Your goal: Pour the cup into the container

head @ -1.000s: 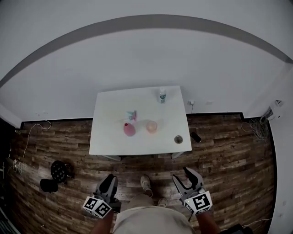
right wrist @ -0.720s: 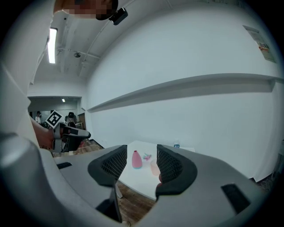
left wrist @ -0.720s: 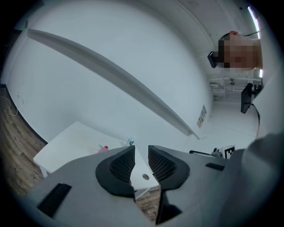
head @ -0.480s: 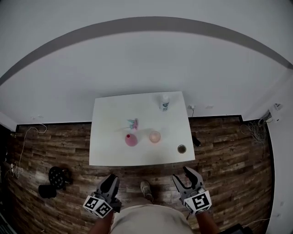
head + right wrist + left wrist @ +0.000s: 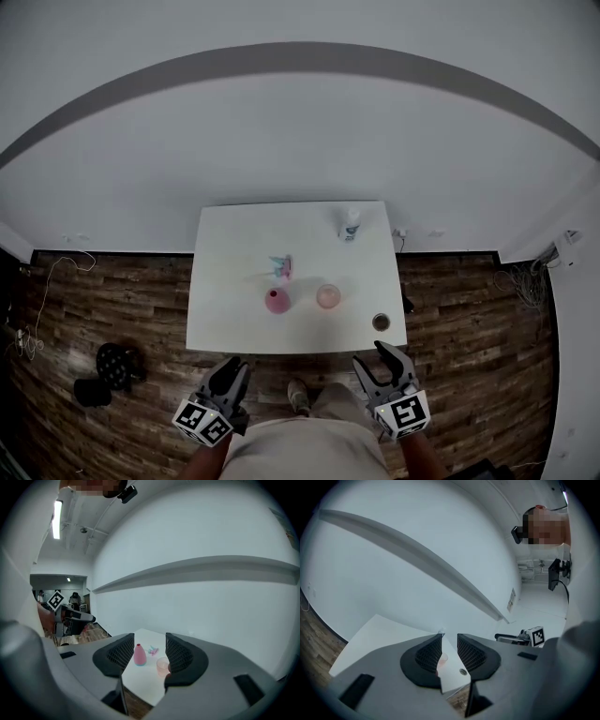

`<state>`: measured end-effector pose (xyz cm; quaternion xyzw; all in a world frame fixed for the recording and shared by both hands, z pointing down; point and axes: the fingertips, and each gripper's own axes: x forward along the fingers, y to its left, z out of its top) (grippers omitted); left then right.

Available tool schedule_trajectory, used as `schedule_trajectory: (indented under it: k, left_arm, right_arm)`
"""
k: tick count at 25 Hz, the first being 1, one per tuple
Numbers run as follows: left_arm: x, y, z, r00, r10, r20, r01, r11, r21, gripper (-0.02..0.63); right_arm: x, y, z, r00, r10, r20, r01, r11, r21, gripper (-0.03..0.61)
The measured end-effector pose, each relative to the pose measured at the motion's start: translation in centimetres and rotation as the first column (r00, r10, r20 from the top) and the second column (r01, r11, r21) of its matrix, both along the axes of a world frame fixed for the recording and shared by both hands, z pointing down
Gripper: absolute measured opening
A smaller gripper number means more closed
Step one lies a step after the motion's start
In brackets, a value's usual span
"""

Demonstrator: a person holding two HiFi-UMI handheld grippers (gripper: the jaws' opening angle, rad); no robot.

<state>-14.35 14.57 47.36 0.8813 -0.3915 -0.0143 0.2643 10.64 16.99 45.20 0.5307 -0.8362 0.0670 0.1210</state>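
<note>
Carried left tongs (image 5: 232, 371) and right tongs (image 5: 376, 362) empty, jaws narrowly apart, short of white rectangular table (image 5: 225, 281). Left translucent pale pink cup (image 5: 328, 296) ahead of right tongs, beside pink narrow-necked vase-shaped container (image 5: 277, 300). Judged liable to tip cup by off-centre pinch, or spill past narrow neck.

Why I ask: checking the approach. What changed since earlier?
The person walked toward the white table; it sits lower in the head view, nearer the left gripper and right gripper. The left gripper's jaws just opened slightly. Both stay empty; the pink vase and translucent pink cup are unmoved.
</note>
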Motion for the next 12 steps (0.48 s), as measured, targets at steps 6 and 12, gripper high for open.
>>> schedule_trajectory:
  k: [6, 12]
  left_arm:
    - [0.5, -1.2, 0.2, 1.0, -0.017, 0.012, 0.018, 1.0, -0.018, 0.098]
    - [1.7, -2.5, 0.7, 0.997, -0.063, 0.034, 0.064, 0.997, -0.034, 0.1]
  right_arm:
    - [0.1, -1.9, 0.7, 1.0, -0.028, -0.001, 0.028, 0.999, -0.021, 0.193]
    - [1.1, -4.2, 1.7, 0.996, -0.088, 0.003, 0.088, 0.994, -0.058, 0.194]
